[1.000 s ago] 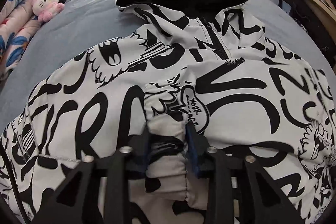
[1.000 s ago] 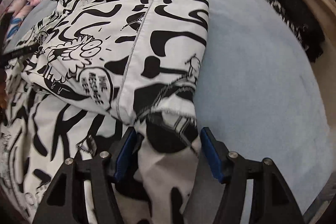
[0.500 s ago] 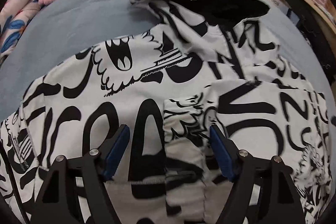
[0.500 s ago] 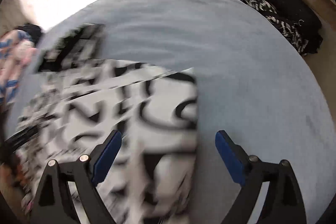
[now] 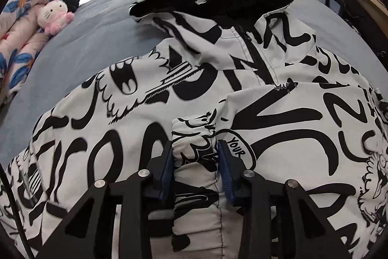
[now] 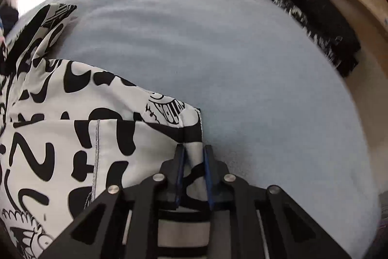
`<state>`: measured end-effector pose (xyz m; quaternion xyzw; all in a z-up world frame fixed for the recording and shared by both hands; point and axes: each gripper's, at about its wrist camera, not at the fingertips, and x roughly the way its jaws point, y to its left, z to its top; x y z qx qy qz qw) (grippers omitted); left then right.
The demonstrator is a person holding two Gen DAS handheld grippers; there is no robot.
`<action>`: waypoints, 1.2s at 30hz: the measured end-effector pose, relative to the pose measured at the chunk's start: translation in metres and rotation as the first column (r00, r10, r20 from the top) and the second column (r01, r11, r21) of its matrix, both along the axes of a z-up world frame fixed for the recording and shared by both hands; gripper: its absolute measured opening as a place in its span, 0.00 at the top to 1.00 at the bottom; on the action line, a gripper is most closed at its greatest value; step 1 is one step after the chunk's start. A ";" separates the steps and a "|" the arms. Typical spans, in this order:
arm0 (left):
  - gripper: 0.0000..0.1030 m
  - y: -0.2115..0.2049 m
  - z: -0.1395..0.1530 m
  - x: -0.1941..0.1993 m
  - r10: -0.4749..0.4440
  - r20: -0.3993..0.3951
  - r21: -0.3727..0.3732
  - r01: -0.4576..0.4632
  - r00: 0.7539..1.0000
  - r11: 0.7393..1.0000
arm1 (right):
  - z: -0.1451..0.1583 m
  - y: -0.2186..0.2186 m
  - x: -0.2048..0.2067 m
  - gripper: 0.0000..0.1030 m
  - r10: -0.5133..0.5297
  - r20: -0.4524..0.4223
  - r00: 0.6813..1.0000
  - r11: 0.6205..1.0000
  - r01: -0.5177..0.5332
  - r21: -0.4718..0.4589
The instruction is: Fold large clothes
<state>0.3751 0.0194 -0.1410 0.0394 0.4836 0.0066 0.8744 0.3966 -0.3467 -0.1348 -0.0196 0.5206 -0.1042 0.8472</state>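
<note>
i've got the hooded jacket [image 5: 150, 94], white with black graffiti print, spread on the blue-grey bed [image 5: 80, 45]. its long axis runs straight away from me, the black-lined hood [image 5: 218, 1] at the far end and the hem nearest my wrists. the zip [image 5: 254, 57] runs down the middle in the left wrist view.

the left gripper [image 5: 196, 163] has its jaws narrowed on the gathered cuff of a sleeve [image 5: 194, 135] that lies across the front of the jacket. the blue pads press the bunched cloth from both sides, so i take it as a hold. the right gripper [image 6: 192, 165] has its jaws nearly together on the near right corner of the folded panel [image 6: 189, 118], just where the cloth meets bare bed.

what the next move turns on, as i judge it: both grips sit at the hem end and the hood lies dead ahead of both, along the jacket's length. the left is over the middle of the body, the right out at the edge, so the right has the outside line and the left is nearer the centre. i'd say the sides are already brought in and a lengthwise fold toward the hood is what's left, though i can't be sure the far-left side is tucked.

a hello kitty plush [image 5: 54, 16] sits on a floral quilt [image 5: 17, 23] at the left, well apart from the work.
</note>
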 end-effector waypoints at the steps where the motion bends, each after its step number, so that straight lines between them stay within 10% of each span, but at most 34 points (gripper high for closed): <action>1: 0.67 0.001 0.006 -0.004 0.001 -0.006 -0.008 -0.002 1.000 1.000 | 0.015 0.004 -0.009 0.83 0.014 0.031 0.999 1.000 -0.014 -0.008; 9: 0.58 -0.004 0.064 -0.050 0.023 0.000 -0.210 -0.023 1.000 0.977 | 0.078 0.072 -0.087 0.63 0.150 0.147 0.978 0.956 -0.181 0.229; 16: 0.42 -0.063 0.039 -0.075 0.035 0.004 -0.178 -0.033 0.999 0.984 | 0.031 0.153 -0.113 0.63 0.223 0.082 0.971 0.896 -0.238 0.376; 23: 0.42 -0.057 0.003 -0.090 0.037 -0.064 -0.089 -0.043 0.997 0.995 | -0.007 0.085 -0.129 0.68 0.081 -0.018 0.997 0.976 -0.076 0.204; 25: 0.42 -0.054 0.002 -0.096 0.031 -0.068 -0.090 -0.038 0.997 0.995 | -0.009 0.053 -0.141 1.00 0.053 -0.011 0.999 0.972 -0.049 0.230; 36: 0.41 -0.052 0.000 -0.104 0.026 -0.057 -0.086 -0.031 0.998 0.996 | -0.008 0.031 -0.158 1.00 -0.015 0.001 1.000 0.972 0.015 0.234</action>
